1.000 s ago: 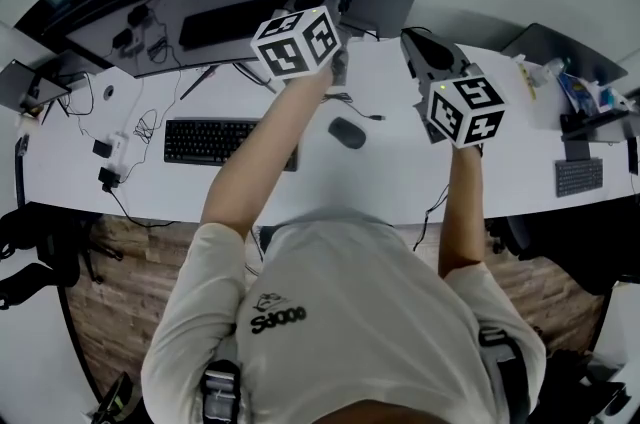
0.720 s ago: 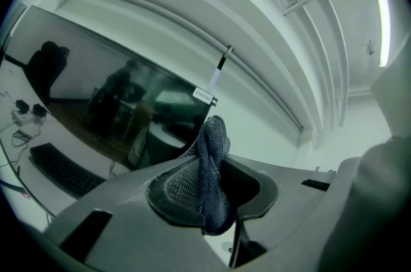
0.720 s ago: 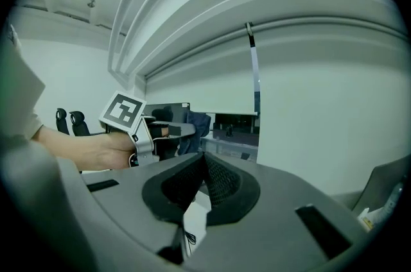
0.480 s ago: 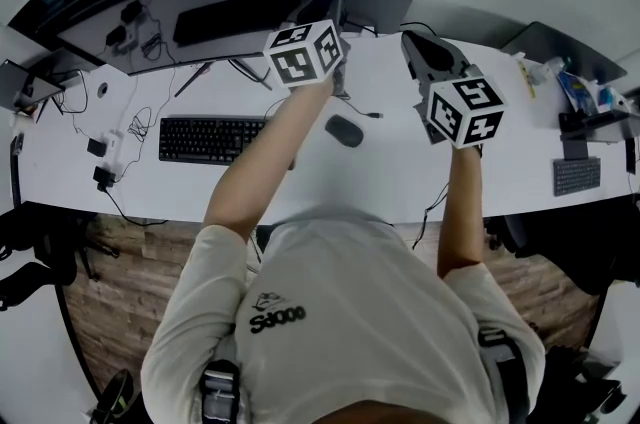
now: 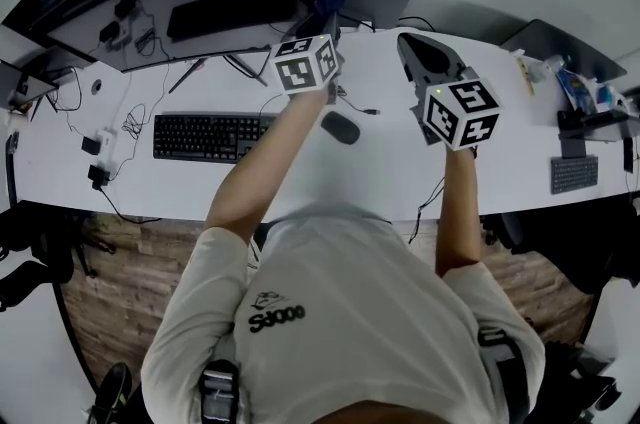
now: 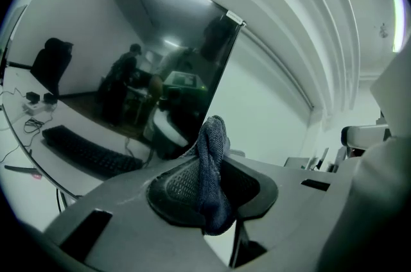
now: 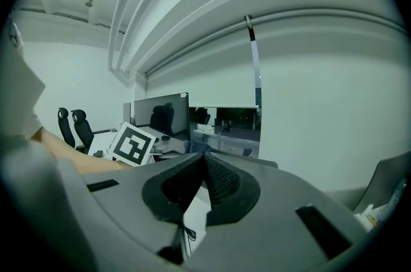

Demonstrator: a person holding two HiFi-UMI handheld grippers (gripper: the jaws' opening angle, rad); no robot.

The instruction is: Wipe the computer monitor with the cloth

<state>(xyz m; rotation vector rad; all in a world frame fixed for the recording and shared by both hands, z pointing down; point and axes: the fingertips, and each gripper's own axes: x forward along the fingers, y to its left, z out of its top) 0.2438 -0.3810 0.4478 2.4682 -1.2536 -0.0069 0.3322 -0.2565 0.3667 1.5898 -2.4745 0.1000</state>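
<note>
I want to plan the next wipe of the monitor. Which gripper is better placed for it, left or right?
Left. The left gripper is shut on the cloth and faces the monitor, close to its right edge. The right gripper is shut with nothing in it and aims mostly at the wall.
</note>
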